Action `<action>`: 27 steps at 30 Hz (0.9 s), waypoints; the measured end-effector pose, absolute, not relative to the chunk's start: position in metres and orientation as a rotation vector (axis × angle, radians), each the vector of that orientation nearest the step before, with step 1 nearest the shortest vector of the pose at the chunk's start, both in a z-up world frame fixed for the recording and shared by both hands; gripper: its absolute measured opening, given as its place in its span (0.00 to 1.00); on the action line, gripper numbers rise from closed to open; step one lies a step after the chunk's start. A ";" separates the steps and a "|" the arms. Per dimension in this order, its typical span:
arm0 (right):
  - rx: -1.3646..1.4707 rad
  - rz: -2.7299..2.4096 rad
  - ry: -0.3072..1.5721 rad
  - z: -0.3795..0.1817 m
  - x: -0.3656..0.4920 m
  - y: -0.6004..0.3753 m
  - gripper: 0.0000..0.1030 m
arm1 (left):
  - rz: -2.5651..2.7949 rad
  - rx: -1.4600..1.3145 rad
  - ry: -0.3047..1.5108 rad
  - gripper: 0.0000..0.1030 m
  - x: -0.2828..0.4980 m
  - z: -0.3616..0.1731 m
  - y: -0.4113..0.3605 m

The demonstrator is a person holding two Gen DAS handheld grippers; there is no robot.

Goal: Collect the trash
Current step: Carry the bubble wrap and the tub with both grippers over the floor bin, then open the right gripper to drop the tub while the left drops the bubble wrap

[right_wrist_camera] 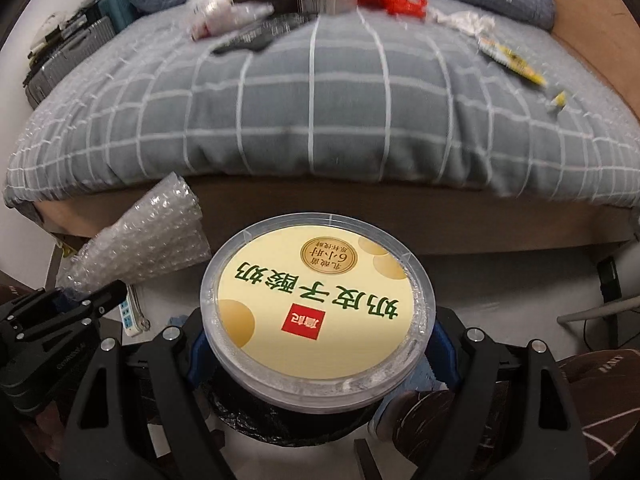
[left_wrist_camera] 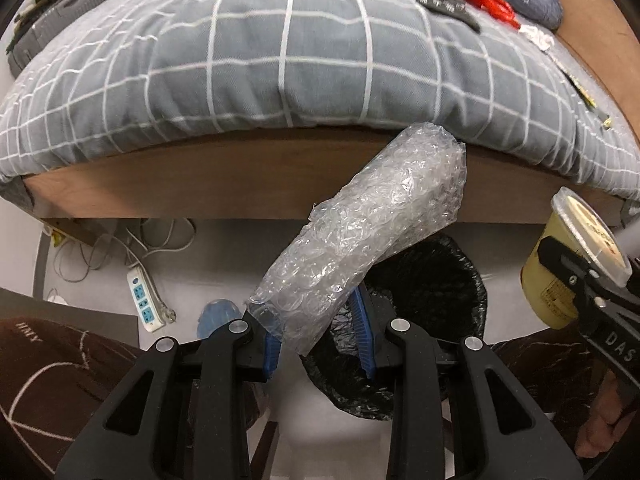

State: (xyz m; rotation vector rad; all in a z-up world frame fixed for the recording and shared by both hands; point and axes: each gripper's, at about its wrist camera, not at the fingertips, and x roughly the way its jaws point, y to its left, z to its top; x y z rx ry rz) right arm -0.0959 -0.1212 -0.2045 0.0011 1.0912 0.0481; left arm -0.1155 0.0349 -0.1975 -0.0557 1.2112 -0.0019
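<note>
The left gripper is clenching the lower end of a bubble wrap roll, which is slanting up toward the bed frame. Directly beneath, a bin with a black liner is standing on the floor. The right gripper is grasping a yogurt tub by its sides, lid facing the camera, over the same bin. More litter is lying on the checked quilt.

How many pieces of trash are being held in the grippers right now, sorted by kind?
Bubble wrap roll, in the left hand-held gripper: 1
Yogurt tub, in the right hand-held gripper: 1
Total: 2
</note>
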 end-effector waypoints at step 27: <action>-0.050 0.113 1.214 -0.260 -0.064 -0.094 0.93 | 0.070 -0.079 1.302 0.29 -0.103 -0.241 0.064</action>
